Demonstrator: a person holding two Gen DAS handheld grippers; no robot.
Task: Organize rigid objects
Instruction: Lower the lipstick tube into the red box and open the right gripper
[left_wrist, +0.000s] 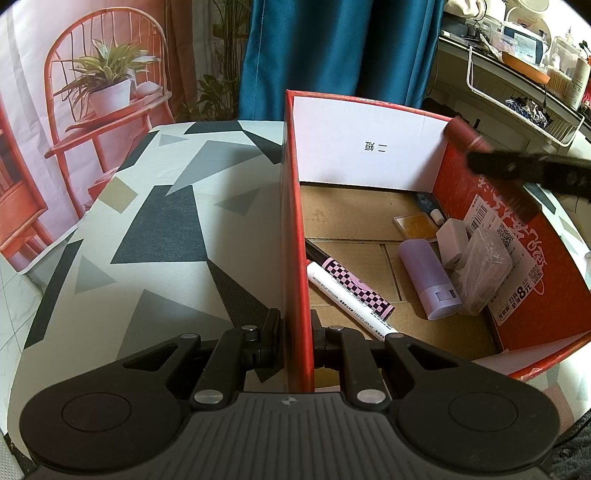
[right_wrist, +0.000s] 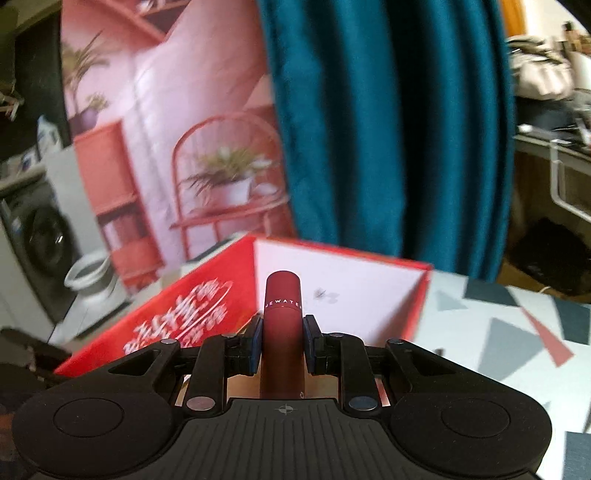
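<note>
Clearly, the dark red tube (right_wrist: 283, 325) is clamped in the right gripper (right_wrist: 283, 343), its long axis running forward along the fingers, held above the red box (left_wrist: 369, 101) near the far right corner. The box's left wall is pinched by the left gripper (left_wrist: 295, 332). A lilac cylinder (left_wrist: 430, 278) and marker (left_wrist: 351, 299) lie inside. The box is borne by a geometric-patterned tabletop (left_wrist: 166, 221) before a blue curtain (left_wrist: 332, 48).

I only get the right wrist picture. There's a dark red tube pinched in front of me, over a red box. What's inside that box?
Observer: A lilac cylinder lies on the cardboard floor of the red box.
Visitor: Anything else?
Observer: A white marker and a checkered pen lie beside the wall.
Visitor: What's the other hand doing?
Observer: The left gripper is shut on that wall.
</note>
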